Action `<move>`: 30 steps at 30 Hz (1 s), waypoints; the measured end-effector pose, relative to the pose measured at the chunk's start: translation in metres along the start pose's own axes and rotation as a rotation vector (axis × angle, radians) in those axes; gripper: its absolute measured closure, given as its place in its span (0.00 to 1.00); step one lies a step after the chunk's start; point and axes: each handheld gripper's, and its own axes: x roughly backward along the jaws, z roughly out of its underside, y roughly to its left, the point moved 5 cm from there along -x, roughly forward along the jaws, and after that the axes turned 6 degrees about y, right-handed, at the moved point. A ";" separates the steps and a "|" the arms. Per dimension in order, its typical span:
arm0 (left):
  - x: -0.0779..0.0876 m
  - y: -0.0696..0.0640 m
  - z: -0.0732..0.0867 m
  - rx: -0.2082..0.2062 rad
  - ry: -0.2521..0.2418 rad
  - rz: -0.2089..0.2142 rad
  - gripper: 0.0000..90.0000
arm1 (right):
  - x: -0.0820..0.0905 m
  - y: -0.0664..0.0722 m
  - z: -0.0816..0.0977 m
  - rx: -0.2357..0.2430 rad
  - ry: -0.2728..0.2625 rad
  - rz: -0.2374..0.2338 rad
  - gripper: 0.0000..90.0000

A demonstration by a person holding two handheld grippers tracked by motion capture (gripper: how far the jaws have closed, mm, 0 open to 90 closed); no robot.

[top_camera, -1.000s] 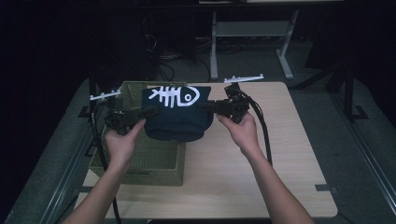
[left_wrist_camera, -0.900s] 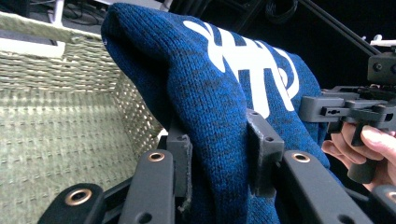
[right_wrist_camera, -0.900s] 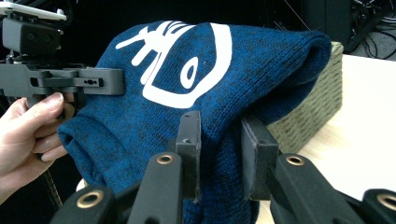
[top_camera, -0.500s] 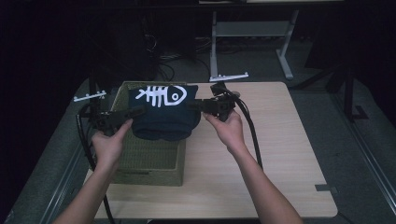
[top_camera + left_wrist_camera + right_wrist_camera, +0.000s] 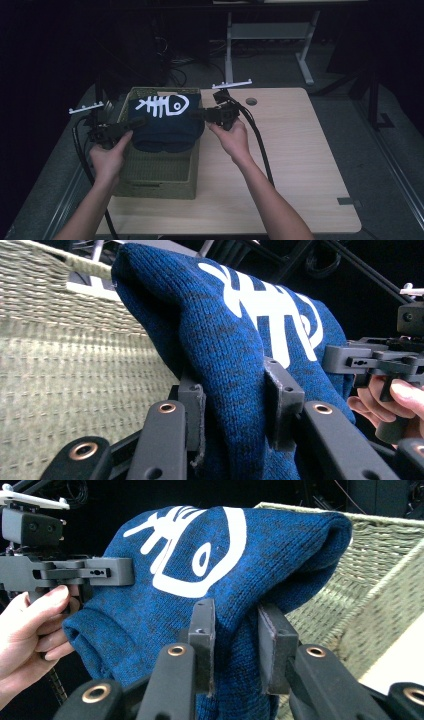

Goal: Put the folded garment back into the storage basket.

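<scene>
Two grippers pinch knitted blue sweater (image 5: 167,127) over woven basket (image 5: 155,172).

The folded sweater (image 5: 167,127) is coarse dark-blue knit with a smooth white print, the basket (image 5: 155,175) rough matt green wicker, the table (image 5: 295,165) smooth pale wood-look laminate, and both grippers' jaws matt black plastic.

My folded sweater (image 5: 167,125) hangs over the wicker basket (image 5: 155,175) at the worktop's (image 5: 295,165) nine o'clock, my left tongs (image 5: 131,122) at its nine, right tongs (image 5: 197,114) at three.
</scene>
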 end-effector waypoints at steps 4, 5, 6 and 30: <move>0.005 0.008 0.000 0.011 -0.006 -0.018 0.74 | -0.010 0.005 -0.001 0.023 0.010 0.011 0.79; 0.006 0.010 0.000 0.015 -0.008 -0.019 0.74 | -0.012 0.006 -0.001 0.018 0.011 0.008 0.79; 0.007 0.011 0.000 0.018 -0.010 -0.023 0.74 | -0.014 0.007 -0.001 0.014 0.010 0.003 0.79; 0.018 0.067 0.014 0.138 0.044 -0.052 0.73 | -0.072 0.007 0.009 -0.023 0.043 -0.030 0.79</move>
